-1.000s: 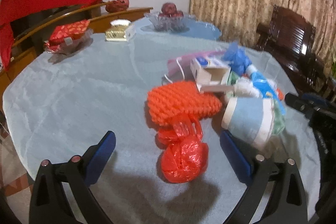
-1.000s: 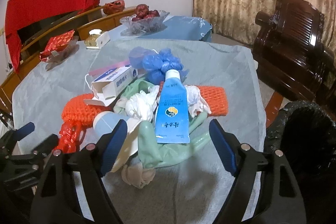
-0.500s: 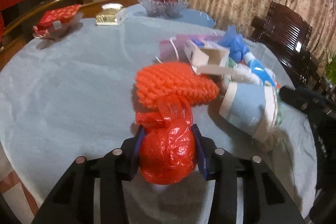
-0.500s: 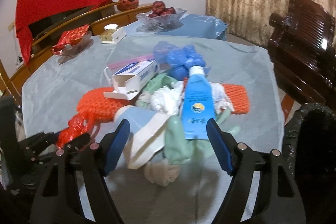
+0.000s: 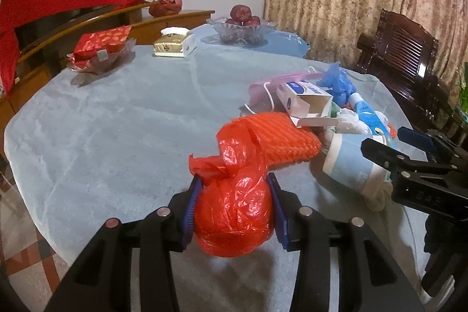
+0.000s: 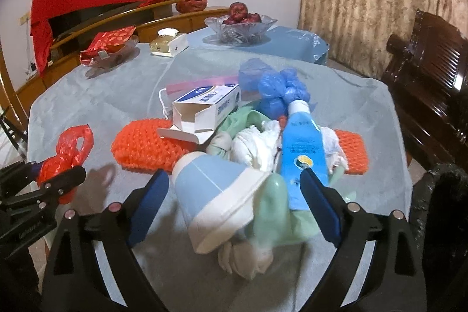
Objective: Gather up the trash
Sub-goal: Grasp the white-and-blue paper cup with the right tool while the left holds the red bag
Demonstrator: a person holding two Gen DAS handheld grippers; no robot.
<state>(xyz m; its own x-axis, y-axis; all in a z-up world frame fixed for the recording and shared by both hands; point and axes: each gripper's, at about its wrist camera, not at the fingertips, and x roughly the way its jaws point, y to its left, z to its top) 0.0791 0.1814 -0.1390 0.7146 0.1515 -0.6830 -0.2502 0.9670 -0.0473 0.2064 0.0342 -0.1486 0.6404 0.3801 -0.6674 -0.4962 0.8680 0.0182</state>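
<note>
so the left gripper (image 5: pixel 234 205) has just clamped the red bag (image 5: pixel 234 212) and lifted it off the table, right gripper (image 6: pixel 234 192) still wide open over the paper cup (image 6: pixel 210 195), bin (image 6: pixel 438 212) waiting at 3 o'clock.

Open desk (image 5: pixel 122 119) stretching left of the trash heap (image 6: pixel 257 136). Ahead of the right tongs (image 6: pixel 234 189), blocked by paper cup (image 6: pixel 213 195) and blue tube (image 6: pixel 304 148); black bin (image 6: pixel 438 195) close right.
</note>
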